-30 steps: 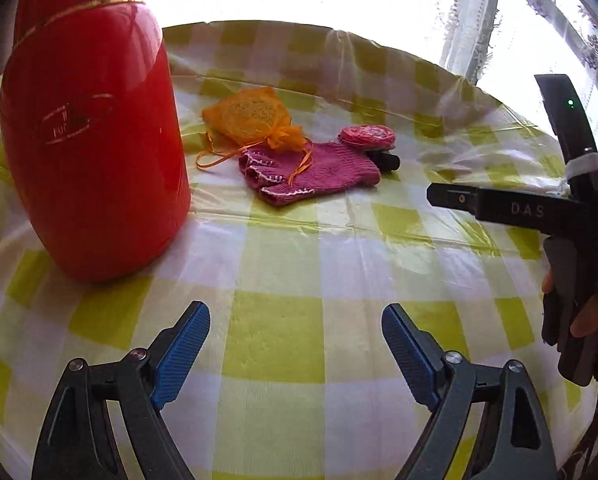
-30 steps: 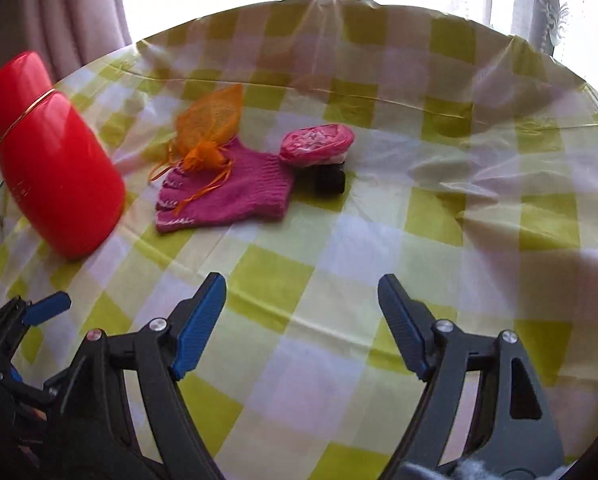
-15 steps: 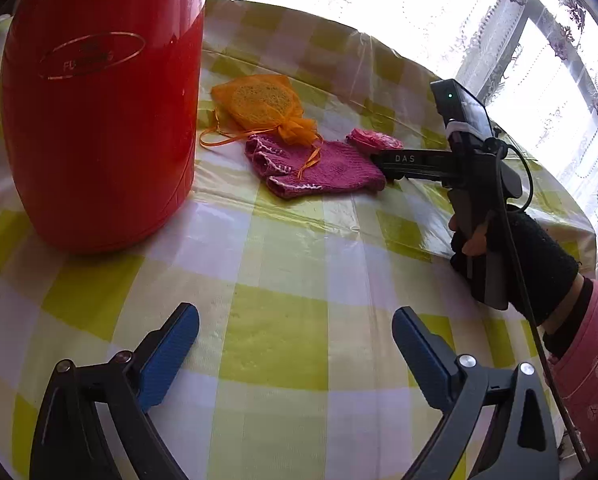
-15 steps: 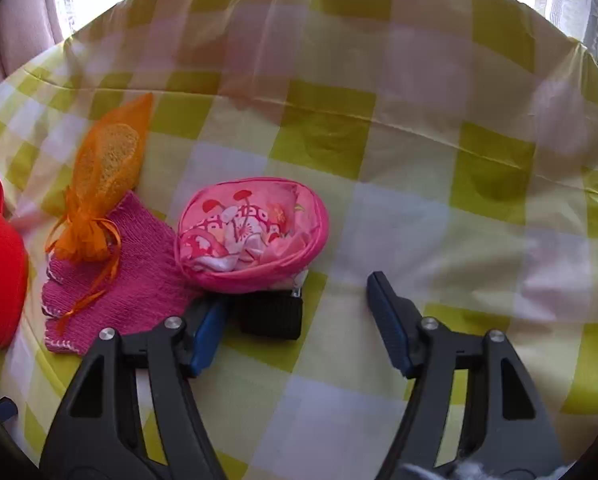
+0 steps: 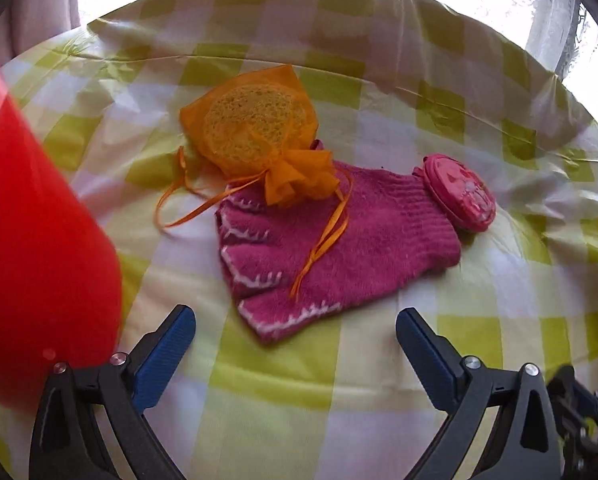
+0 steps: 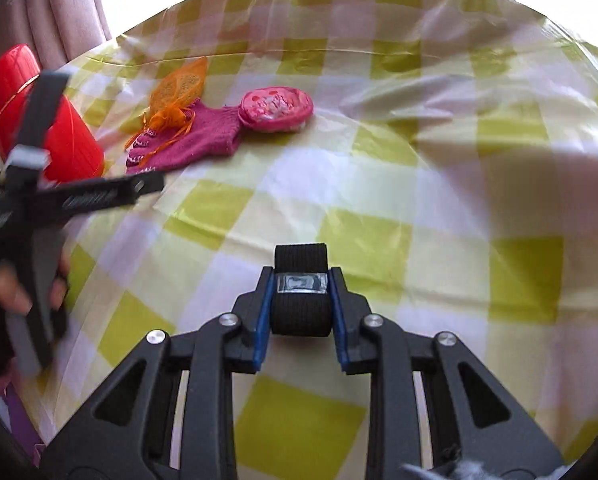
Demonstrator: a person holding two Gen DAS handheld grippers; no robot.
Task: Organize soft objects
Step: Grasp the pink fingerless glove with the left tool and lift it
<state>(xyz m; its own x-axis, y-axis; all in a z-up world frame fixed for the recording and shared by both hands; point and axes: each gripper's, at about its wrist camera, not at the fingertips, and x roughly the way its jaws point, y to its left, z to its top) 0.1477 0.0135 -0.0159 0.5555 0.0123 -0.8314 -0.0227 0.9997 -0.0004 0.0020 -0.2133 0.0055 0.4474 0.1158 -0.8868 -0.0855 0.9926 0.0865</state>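
The right gripper [image 6: 299, 300] had just been closing, its blue pads clamped on a small black ribbed roll [image 6: 299, 304] with a silver band, the roll's long axis running away from the camera above the checked tablecloth [image 6: 439, 184]. The left gripper [image 5: 295, 340] had just been opening, jaws wide and empty, near the pink knitted glove [image 5: 331, 248], cuff pointing right toward the pink purse [image 5: 461, 192]; an orange mesh bag [image 5: 255, 132] overlapped the glove's far edge
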